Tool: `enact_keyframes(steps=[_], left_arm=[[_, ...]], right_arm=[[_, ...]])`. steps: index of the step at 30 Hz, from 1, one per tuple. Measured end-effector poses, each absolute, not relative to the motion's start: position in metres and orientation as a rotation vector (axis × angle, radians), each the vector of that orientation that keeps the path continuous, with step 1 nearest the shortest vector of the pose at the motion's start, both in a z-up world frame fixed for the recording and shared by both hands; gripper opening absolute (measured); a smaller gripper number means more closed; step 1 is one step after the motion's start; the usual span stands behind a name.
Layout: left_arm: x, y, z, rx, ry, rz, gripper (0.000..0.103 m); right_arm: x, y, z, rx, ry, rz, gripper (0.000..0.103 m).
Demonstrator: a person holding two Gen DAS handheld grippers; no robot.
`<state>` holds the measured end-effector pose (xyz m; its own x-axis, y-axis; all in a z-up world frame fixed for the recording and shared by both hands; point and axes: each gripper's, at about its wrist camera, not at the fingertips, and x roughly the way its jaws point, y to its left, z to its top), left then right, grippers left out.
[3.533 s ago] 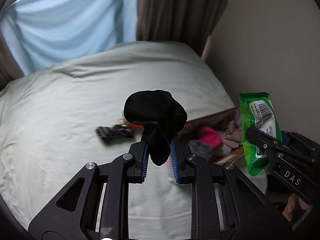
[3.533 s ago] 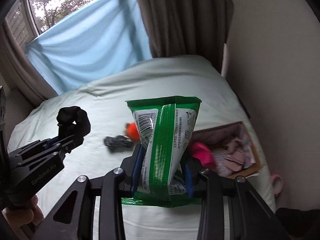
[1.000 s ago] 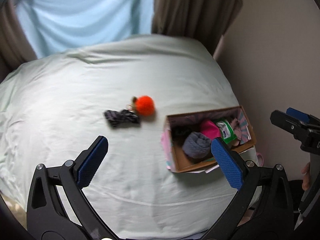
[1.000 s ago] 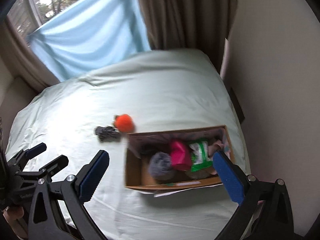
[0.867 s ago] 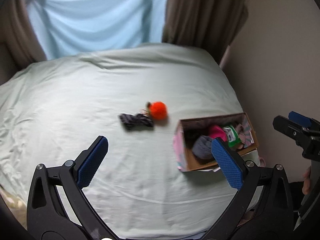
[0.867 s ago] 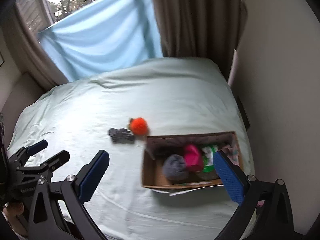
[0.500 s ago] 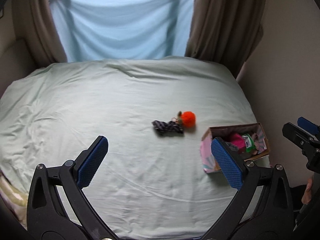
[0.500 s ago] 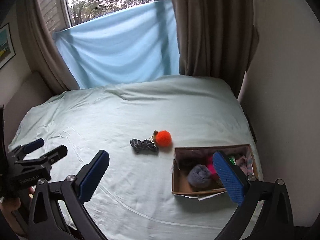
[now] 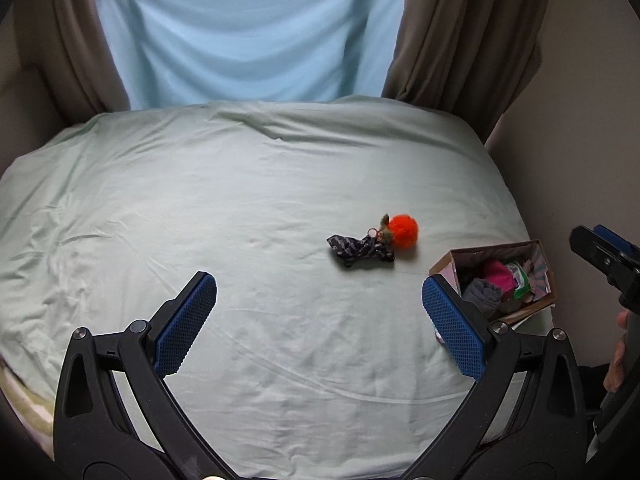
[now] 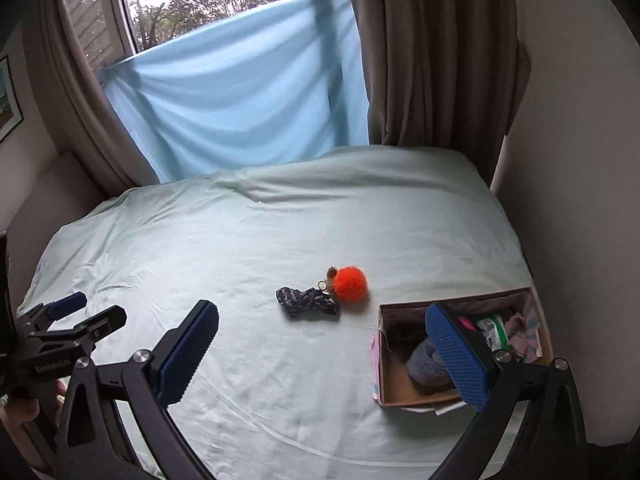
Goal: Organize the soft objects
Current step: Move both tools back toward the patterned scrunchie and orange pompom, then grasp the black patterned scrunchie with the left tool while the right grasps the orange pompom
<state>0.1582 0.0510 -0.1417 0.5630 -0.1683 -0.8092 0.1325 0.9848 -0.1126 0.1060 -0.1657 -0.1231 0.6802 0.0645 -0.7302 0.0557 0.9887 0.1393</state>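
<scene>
Left wrist view: the left tongs (image 9: 319, 320) stand wide apart and hold nothing, blue pads flanking a stretch of pale green bed (image 9: 200, 208). At about 1 o'clock from them lies an orange pom-pom (image 9: 403, 231), touching the right end of a dark patterned cloth (image 9: 360, 249) that stretches off toward 9 o'clock from it. At 3 o'clock, near the bed's right edge, sits an open cardboard box (image 9: 544, 276) holding a grey bundle (image 9: 482, 295), a pink item (image 9: 498, 276) and a green packet (image 9: 520, 280). The right tongs (image 9: 604, 248) come in from the right rim; from here I cannot tell how far they gape. Behind the bed hangs a light blue sheet (image 9: 248, 28) between brown curtains (image 9: 464, 32).

Right wrist view: the right tongs (image 10: 320, 350) are also spread wide and empty. The pom-pom (image 10: 350, 284) and cloth (image 10: 306, 301) lie at 12 o'clock, well apart from both pads. The box (image 10: 394, 380) sits at 3 o'clock, partly hidden behind the right pad, grey bundle (image 10: 426, 362) and green packet (image 10: 494, 330) showing inside. The left tongs (image 10: 84, 312) show at 9 o'clock, fingers parted, over the bed's (image 10: 280, 216) left side.
</scene>
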Motion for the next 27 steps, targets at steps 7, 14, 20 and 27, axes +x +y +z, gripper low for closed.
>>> enact_keyframes(steps=[7, 14, 20, 27], left_arm=[[0.215, 0.039, -0.179, -0.033, 1.002, -0.226, 0.102], [0.273, 0.009, -0.242, 0.011, 1.029, -0.327, 0.102], [0.318, -0.026, -0.310, 0.104, 1.067, -0.410, 0.102], [0.349, -0.068, -0.381, 0.229, 1.083, -0.519, 0.102]], right_arm=[[0.168, -0.177, -0.154, 0.182, 0.875, -0.015, 0.103], [0.237, -0.189, -0.210, 0.213, 0.938, -0.016, 0.103], [0.289, -0.197, -0.274, 0.257, 1.014, -0.022, 0.103], [0.334, -0.206, -0.341, 0.294, 1.111, -0.045, 0.103]])
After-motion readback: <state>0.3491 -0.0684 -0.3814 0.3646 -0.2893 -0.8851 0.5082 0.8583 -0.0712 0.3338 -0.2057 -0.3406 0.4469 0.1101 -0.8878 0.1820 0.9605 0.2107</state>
